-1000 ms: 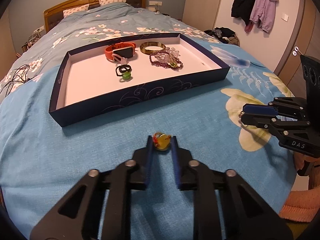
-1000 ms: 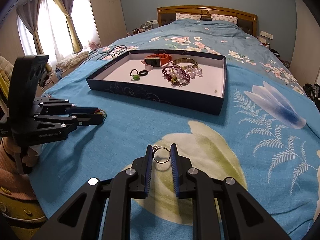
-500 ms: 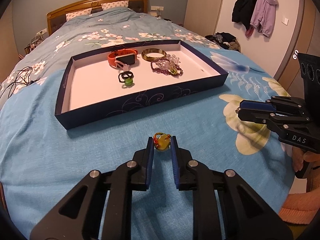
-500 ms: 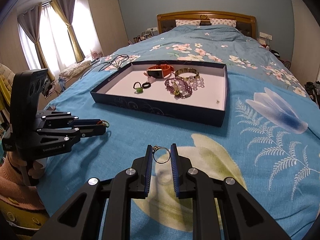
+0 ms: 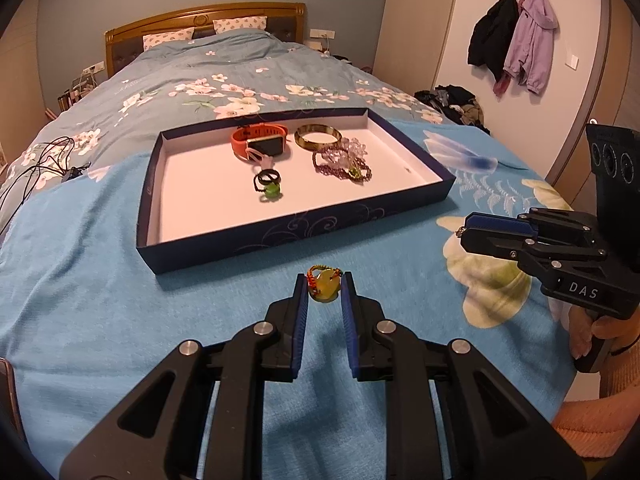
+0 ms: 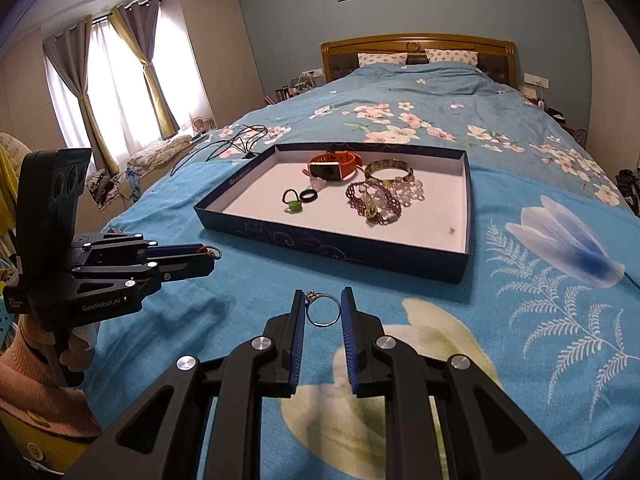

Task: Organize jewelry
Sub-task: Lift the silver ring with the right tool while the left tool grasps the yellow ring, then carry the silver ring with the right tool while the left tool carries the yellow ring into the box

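My left gripper (image 5: 324, 290) is shut on a yellow stone ring with a red-green cord (image 5: 323, 279), held above the blue bedspread in front of the tray. My right gripper (image 6: 323, 307) is shut on a thin silver ring (image 6: 323, 310), also above the bedspread. The dark blue tray (image 5: 280, 232) with a white floor holds an orange watch (image 5: 260, 142), a gold bangle (image 5: 318, 136), purple bead bracelets (image 5: 344, 164), a black ring (image 5: 267, 178) and a green ring (image 5: 272, 191). The tray shows in the right wrist view (image 6: 328, 242) too.
The tray lies on a bed with a blue floral cover. Black cables (image 5: 44, 160) lie on the bed to the left. Coats (image 5: 516, 40) hang on the right wall. A small stud (image 6: 452, 231) lies in the tray's near right corner. Curtains (image 6: 120, 80) are at the left.
Both grippers have risen and pulled back a little from the tray, so more of the bed and walls shows. Each still holds its ring.
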Available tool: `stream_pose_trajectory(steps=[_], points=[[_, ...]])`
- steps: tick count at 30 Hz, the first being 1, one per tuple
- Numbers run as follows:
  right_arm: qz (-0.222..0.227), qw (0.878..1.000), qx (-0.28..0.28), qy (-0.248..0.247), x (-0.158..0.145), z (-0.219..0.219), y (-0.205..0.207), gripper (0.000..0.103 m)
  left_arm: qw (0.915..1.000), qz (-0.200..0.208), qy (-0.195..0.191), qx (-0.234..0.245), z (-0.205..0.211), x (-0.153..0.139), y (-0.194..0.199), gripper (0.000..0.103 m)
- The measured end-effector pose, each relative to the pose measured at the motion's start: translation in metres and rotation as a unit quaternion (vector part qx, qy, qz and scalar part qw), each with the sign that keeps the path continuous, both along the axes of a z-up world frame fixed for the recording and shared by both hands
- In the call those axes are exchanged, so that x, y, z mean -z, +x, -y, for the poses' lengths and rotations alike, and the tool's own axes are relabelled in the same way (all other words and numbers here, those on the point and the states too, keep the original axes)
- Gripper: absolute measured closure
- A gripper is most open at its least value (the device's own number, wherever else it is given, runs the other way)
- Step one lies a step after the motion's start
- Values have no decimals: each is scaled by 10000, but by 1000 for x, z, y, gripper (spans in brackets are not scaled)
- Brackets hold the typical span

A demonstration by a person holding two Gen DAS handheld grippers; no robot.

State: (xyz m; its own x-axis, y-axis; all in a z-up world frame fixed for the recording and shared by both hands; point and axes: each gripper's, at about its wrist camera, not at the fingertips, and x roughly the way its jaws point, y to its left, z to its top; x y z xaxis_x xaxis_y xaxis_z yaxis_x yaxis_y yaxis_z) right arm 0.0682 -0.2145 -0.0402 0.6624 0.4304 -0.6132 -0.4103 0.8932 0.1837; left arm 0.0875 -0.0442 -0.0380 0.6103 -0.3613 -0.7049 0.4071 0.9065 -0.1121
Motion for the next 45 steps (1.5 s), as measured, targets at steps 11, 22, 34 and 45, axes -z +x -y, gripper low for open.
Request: stream_pose_trajectory(steps=[11,22,34,45], points=[[69,9998,7,160,-7,-2,6,87,9998,162,-81,-76,-2,-13,-1,86],[138,9997,9,207,-12,-4,11,87,9994,285,-114,-148,-5,-21,-2,86],[295,9992,-41,259,-24,-7,19,87,9989,363,-153,-246,-10,-28,2,86],[350,9990,-63,274,-27,-9,27,87,9985,449,-154,-264,-9,-34,7,86]])
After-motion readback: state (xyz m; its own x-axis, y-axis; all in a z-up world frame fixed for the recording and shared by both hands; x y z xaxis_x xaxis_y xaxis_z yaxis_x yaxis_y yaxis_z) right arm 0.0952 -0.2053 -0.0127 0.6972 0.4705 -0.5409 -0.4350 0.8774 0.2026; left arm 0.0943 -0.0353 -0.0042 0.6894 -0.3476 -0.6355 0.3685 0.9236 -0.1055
